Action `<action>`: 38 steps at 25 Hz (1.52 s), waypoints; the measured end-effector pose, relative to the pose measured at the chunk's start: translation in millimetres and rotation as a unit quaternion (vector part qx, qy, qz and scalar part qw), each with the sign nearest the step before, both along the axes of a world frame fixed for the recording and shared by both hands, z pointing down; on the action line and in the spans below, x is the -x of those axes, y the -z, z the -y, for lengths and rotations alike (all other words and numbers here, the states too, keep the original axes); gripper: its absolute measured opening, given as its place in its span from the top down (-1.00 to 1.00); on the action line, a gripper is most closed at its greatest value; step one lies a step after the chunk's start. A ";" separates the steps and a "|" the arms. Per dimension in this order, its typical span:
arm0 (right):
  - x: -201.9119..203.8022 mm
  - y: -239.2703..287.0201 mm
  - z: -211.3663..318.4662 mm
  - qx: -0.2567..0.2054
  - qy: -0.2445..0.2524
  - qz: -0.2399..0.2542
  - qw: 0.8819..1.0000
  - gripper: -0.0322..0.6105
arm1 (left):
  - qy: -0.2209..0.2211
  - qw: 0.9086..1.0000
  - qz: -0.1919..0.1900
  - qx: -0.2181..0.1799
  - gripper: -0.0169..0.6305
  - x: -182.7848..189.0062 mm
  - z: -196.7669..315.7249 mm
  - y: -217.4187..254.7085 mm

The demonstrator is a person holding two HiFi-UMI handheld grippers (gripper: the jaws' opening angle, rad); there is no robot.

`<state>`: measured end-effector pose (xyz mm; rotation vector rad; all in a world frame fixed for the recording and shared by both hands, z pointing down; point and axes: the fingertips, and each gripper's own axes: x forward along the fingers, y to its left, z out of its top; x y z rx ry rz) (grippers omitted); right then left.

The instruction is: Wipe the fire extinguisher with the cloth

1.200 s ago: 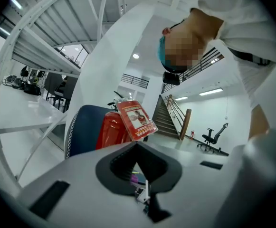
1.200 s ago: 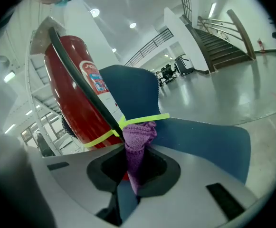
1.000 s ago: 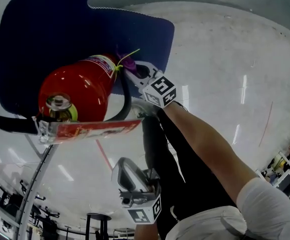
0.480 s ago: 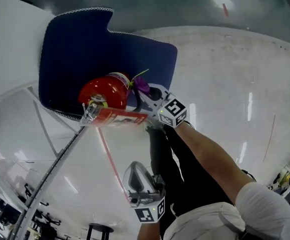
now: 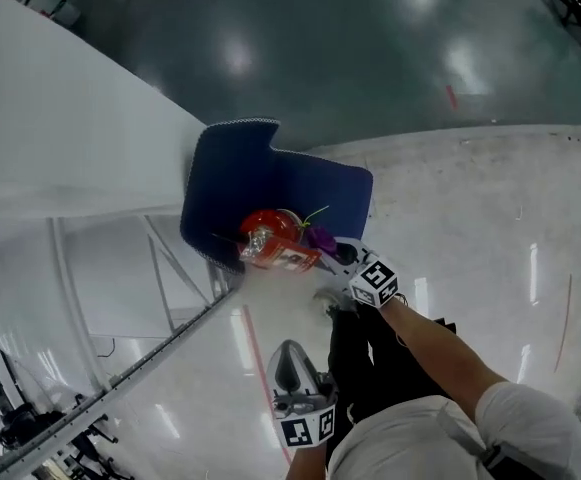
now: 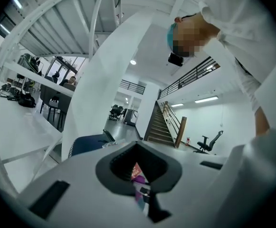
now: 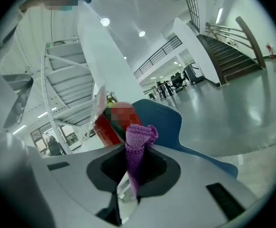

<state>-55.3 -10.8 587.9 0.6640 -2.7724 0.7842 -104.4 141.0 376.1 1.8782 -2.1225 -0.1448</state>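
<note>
Cloth [image 5: 319, 238] held just right of the fire extinguisher [image 5: 267, 230]

The right gripper [image 5: 338, 255] clenches the purple cloth; the extinguisher, seemingly upright on the blue mat [image 5: 232, 178], lies just to its far left. The left gripper [image 5: 292, 368], closed and empty, hangs near, well apart.

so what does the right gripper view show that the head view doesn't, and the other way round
Only the right gripper view: the right gripper's jaws seen close, clamped on the purple cloth, and a staircase in the background. Only the head view: the left gripper, held low and apart from the work, and the person's forearm. Both: the red fire extinguisher, the blue mat by it, and the cloth close to the extinguisher.
</note>
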 end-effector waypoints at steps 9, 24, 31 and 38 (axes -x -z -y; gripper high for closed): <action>2.1 71.1 -22.9 -0.002 0.010 0.009 1.000 0.73 | 0.008 1.000 0.004 -0.021 0.93 0.9 -3.2 65.2; -61.3 77.9 -10.6 -0.016 -0.058 -0.015 0.998 0.73 | -0.024 0.999 0.011 -0.034 0.93 7.2 2.8 75.0; -57.2 70.9 -40.1 -0.030 -0.150 -0.048 0.987 0.73 | -0.123 0.992 -0.001 -0.040 0.93 54.5 3.8 48.7; -34.8 50.2 -84.1 -0.011 -0.241 -0.067 0.968 0.73 | -0.229 0.972 -0.006 -0.043 0.93 88.2 7.9 43.0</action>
